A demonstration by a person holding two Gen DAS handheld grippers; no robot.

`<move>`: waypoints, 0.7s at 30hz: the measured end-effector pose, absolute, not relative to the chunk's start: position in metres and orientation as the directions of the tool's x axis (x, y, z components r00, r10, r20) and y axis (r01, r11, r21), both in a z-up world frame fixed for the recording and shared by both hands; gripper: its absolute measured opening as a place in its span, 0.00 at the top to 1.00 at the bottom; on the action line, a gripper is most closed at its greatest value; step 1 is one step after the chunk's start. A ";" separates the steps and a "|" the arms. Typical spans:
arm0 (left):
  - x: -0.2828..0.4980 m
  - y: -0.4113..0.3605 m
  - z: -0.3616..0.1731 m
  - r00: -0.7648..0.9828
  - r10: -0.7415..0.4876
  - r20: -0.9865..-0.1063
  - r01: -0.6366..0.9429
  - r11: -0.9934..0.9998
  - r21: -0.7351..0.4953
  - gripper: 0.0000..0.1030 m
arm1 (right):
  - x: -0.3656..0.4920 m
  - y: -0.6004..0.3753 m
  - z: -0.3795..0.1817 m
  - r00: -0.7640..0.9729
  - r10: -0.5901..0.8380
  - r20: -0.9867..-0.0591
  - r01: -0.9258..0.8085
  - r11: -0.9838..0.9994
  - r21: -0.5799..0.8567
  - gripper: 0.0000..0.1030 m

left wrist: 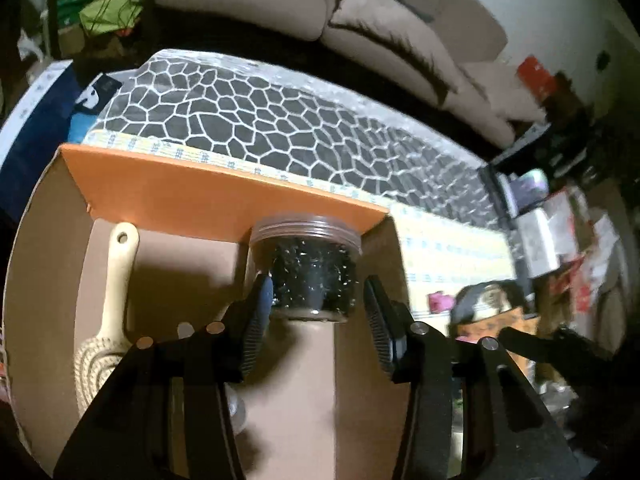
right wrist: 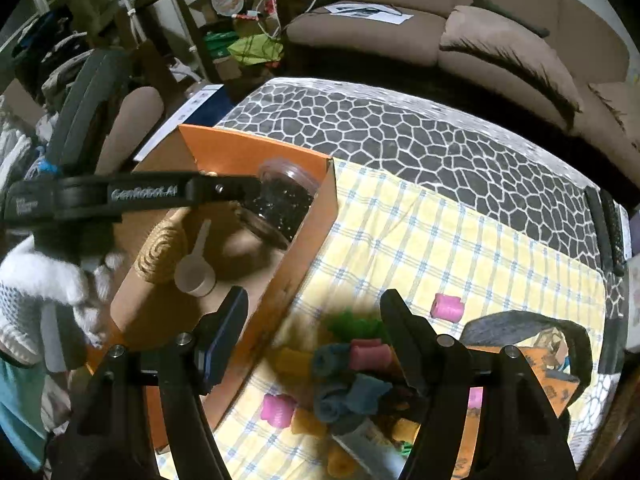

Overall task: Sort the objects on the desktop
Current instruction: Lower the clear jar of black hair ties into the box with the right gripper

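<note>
Left wrist view is showing a clear plastic jar [left wrist: 310, 270] filled with dark speckled material, lying tilted inside the orange cardboard box [left wrist: 224, 196], its threaded mouth resting against the box's far orange wall. The left gripper [left wrist: 318, 312] is standing spread around the jar's base: the left pad is just touching or nearly touching the jar, while a gap is showing between the jar and the right pad, so the jaws are parted and not clamping it. Beside the jar, toward the left wall of the box, a cream hairbrush [left wrist: 106, 320] is lying with its handle pointing to the far wall. Right wrist view is showing the same jar [right wrist: 280, 204] leaning in the far corner of the box [right wrist: 308, 240], with the left gripper's black arm reaching across to it, and a small plastic scoop [right wrist: 196, 268] is lying on the box floor next to the brush head [right wrist: 160, 252]. The right gripper [right wrist: 312, 336] is hovering with its fingers wide apart and holding nothing, one finger over the box's near edge and the other over a blurred pile of coloured foam rollers [right wrist: 352, 380] in pink, green, blue and yellow. These are lying on a yellow checked cloth [right wrist: 440, 248] just beside the box, with a single pink roller [right wrist: 448, 306] sitting apart from the pile. The cloth is covering part of a table with a grey cracked-stone pattern [right wrist: 400, 132], and a brown sofa [right wrist: 500, 40] is standing behind it.
</note>
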State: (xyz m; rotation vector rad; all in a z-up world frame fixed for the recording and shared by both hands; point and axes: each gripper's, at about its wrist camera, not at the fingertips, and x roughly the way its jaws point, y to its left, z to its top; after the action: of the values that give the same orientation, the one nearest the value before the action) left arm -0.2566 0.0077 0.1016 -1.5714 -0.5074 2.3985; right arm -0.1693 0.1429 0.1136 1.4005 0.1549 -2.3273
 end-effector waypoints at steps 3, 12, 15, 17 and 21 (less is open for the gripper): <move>-0.259 0.015 0.092 -0.377 0.342 -0.861 -0.005 -0.930 -0.367 0.56 | -0.169 0.144 0.113 -0.404 -0.299 -0.865 0.403 -0.907 0.126 0.32; -0.226 0.024 0.089 -0.389 0.347 -0.854 -0.102 -0.937 -0.335 0.53 | -0.166 0.138 0.109 -0.395 -0.306 -0.866 0.412 -0.902 0.131 0.32; -0.211 0.031 0.076 -0.309 0.305 -0.901 -0.141 -0.951 -0.274 0.73 | -0.162 0.137 0.111 -0.397 -0.312 -0.863 0.412 -0.901 0.136 0.32; -0.202 0.029 0.067 -0.291 0.308 -0.906 -0.140 -0.950 -0.278 0.75 | -0.160 0.137 0.113 -0.402 -0.312 -0.861 0.413 -0.901 0.133 0.32; -0.203 0.022 0.061 -0.288 0.328 -0.900 -0.110 -0.945 -0.310 0.75 | -0.158 0.139 0.116 -0.407 -0.318 -0.857 0.408 -0.902 0.141 0.32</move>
State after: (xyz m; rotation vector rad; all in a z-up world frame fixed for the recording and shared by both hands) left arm -0.2029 0.0217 0.0612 -1.6797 -0.2725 2.3063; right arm -0.1584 0.1390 0.1159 1.3847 0.1256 -2.3201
